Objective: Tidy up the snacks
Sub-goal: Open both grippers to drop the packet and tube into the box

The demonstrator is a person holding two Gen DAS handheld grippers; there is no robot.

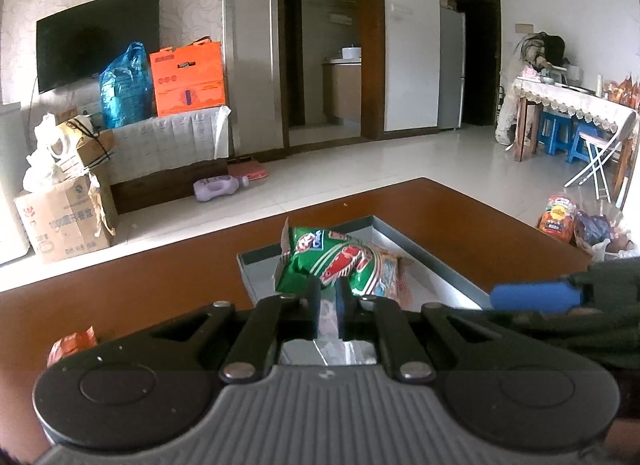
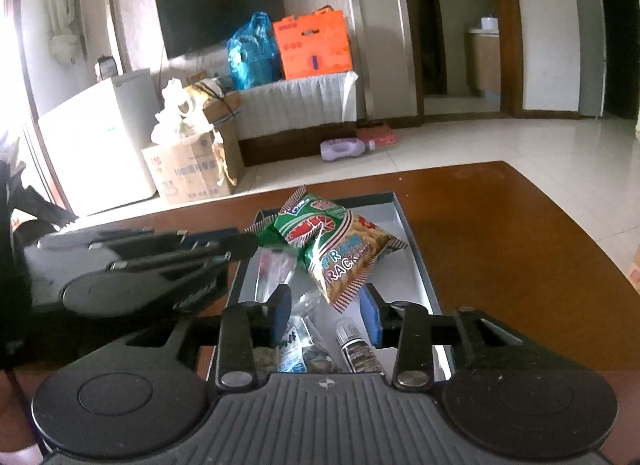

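A green and orange prawn cracker bag [image 1: 344, 261] is pinched at its near edge by my left gripper [image 1: 328, 305], which holds it over a grey-rimmed white box [image 1: 440, 261] on the brown table. In the right wrist view the same bag [image 2: 340, 249] hangs over the box [image 2: 412, 249], with the left gripper [image 2: 240, 243] coming in from the left. My right gripper [image 2: 328, 315] is open, just in front of the bag's lower corner. Small packets [image 2: 296, 345] and a dark tube [image 2: 356, 349] lie in the box below it.
An orange snack packet [image 1: 72, 345] lies on the table [image 1: 160, 289] at the left. More snack bags [image 1: 560, 219] sit past the table's right edge. Cardboard boxes [image 1: 64, 217] and a purple bottle [image 1: 216, 187] are on the floor beyond.
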